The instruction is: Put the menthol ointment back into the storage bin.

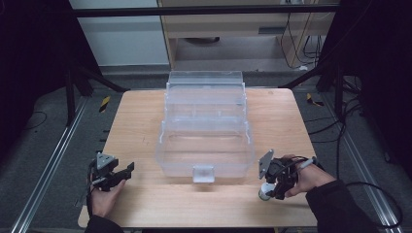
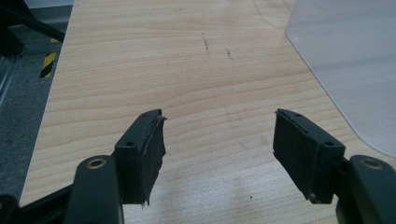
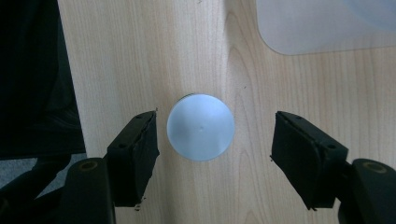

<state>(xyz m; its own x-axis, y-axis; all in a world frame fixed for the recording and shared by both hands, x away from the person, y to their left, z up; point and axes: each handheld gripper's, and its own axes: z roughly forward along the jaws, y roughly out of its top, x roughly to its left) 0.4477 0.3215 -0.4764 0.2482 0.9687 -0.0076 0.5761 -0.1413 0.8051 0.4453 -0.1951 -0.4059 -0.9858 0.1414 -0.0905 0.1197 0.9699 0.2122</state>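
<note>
pretty dim room, grey carpet floor [image 1: 43, 141] with metal rails [image 1: 46, 170], light wooden table [image 1: 141, 121], pale cabinet [image 1: 218, 29] behind, cables [image 1: 301, 43] hanging far right

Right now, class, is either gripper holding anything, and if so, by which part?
Nothing is held. The right gripper has open jaws either side of a small white round-capped container, untouched; the left gripper is open over bare wooden table.
</note>
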